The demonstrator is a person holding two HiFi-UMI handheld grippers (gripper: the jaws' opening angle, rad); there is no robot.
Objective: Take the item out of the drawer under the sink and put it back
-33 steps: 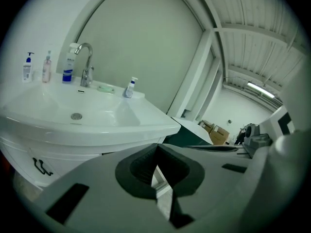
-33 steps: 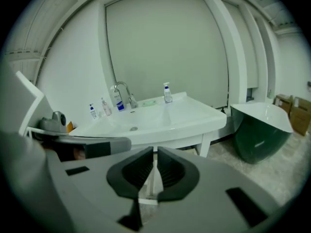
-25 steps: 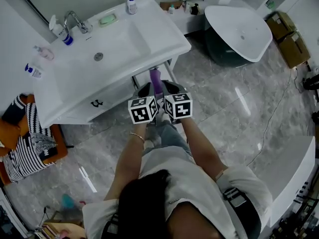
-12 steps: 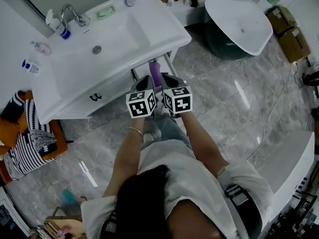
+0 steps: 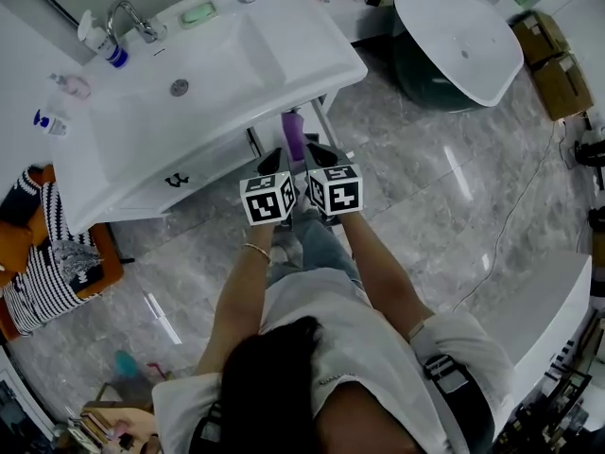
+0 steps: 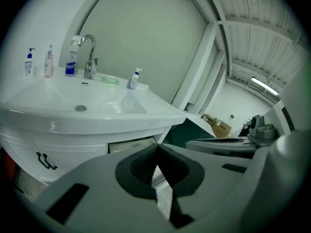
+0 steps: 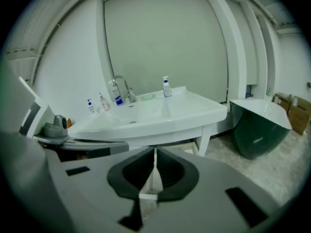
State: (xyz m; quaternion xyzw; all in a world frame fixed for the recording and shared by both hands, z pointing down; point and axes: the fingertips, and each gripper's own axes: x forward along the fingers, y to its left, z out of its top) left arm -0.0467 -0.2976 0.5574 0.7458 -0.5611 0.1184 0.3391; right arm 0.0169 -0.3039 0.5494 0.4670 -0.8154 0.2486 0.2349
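A white sink vanity [image 5: 227,74] stands ahead of me, and its drawer front [image 5: 161,192] carries a black handle [image 5: 177,179]. The drawer looks closed. A purple object [image 5: 293,132] stands under the sink's right end beside a leg. My left gripper [image 5: 276,162] and right gripper [image 5: 315,154] hang side by side in front of the vanity, just short of that purple object. In the left gripper view the left gripper [image 6: 156,148] is shut on nothing, with the handle [image 6: 43,160] off to its lower left. The right gripper [image 7: 155,153] is also shut and holds nothing.
Bottles, a faucet [image 5: 128,22] and a green soap dish [image 5: 198,12] sit on the sink top. A white tub on a dark base [image 5: 454,50] stands to the right, with cardboard boxes [image 5: 548,55] beyond. An orange chair with striped cloth [image 5: 47,263] is at left.
The left gripper has sunk a little in front of the vanity. Both grippers stay shut and side by side.
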